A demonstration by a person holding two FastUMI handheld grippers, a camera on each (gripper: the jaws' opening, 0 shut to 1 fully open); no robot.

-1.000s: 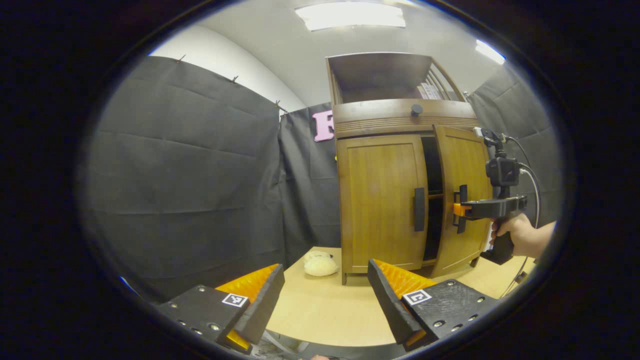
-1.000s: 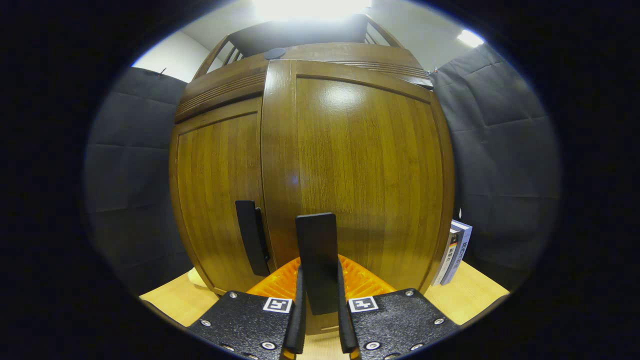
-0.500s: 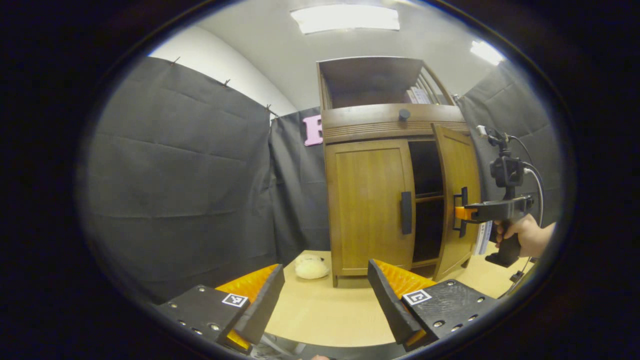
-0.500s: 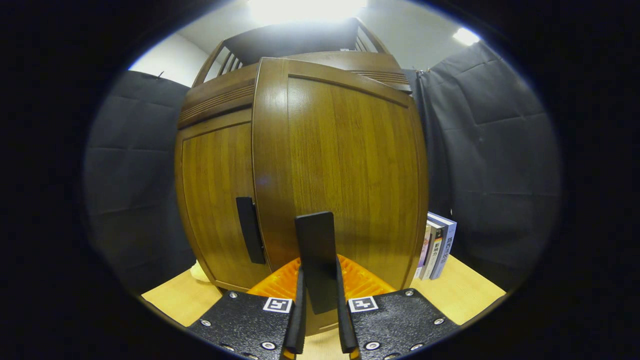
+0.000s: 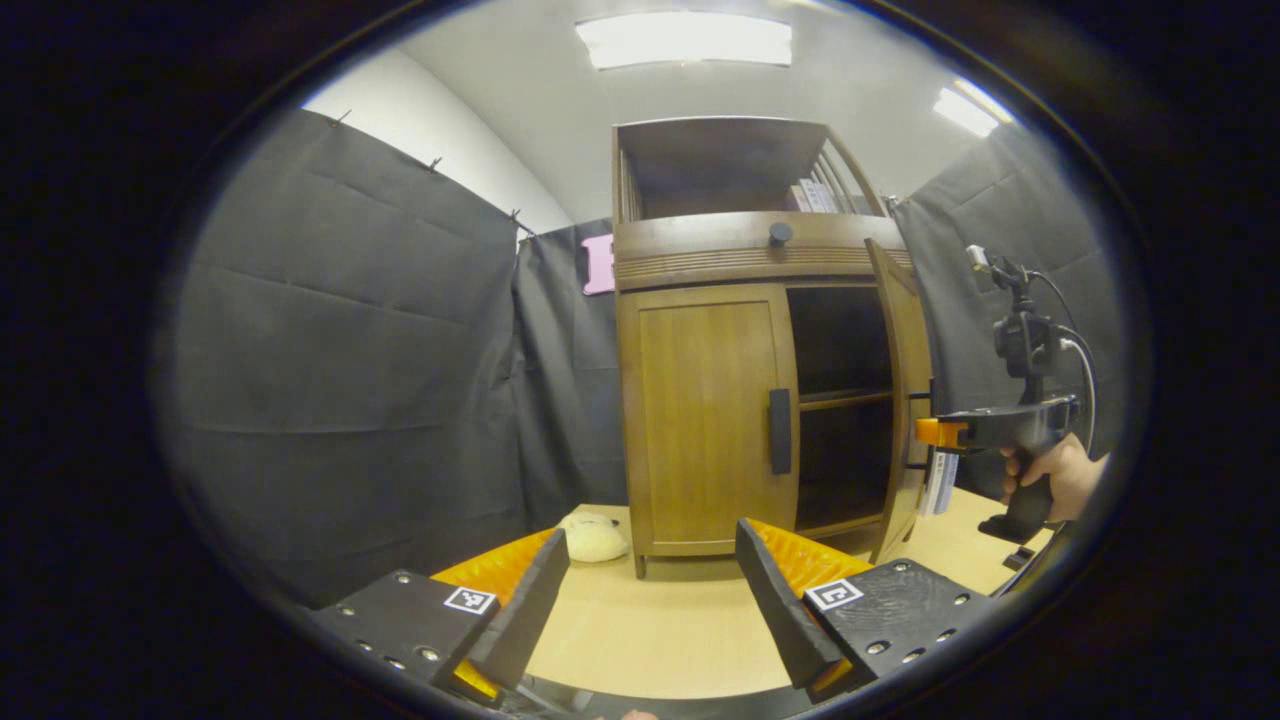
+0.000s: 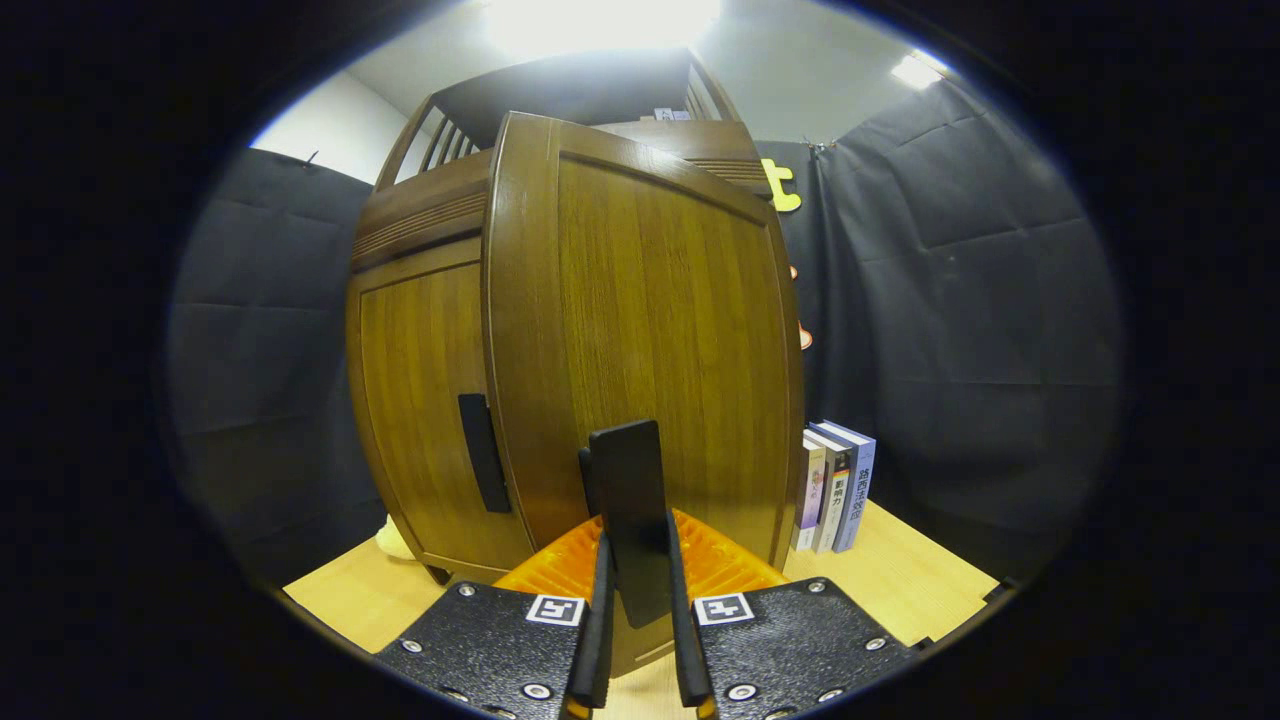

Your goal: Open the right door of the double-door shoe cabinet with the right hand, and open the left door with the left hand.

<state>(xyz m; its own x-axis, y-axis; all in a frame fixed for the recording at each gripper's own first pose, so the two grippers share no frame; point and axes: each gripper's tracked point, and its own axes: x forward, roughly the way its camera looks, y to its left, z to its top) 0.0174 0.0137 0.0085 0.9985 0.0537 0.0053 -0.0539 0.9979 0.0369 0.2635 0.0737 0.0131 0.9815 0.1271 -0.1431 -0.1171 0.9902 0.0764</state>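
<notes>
Right up close in the right gripper view, the right gripper (image 6: 636, 600) is clamped on the flat black vertical handle (image 6: 628, 500) of the brown wooden right door (image 6: 650, 340), both fingers pressed on it. That door is swung well out, so the dark shelved inside of the double-door wooden shoe cabinet (image 5: 700, 250) can be seen in the left gripper view. For this step to go well, the pull should probably be kept on an arc around the hinge, with the grip held square on the handle so nothing twists or slips. Not much swing looks left to do.

The left gripper (image 5: 650, 600) is held back from the cabinet with its jaws wide apart and nothing between them. The brown wooden left door (image 5: 705, 420) is shut, and its black bar handle (image 5: 779, 431) is untouched, so that half is judged not yet started.

The cabinet stands on a pale wooden tabletop (image 5: 660, 620). A small cream plush toy (image 5: 592, 537) lies just beside the cabinet's left foot, and a short row of upright books (image 6: 833, 487) stands near the right side. Black cloth walls the booth all round, with a lit ceiling panel (image 5: 684, 38) overhead.
</notes>
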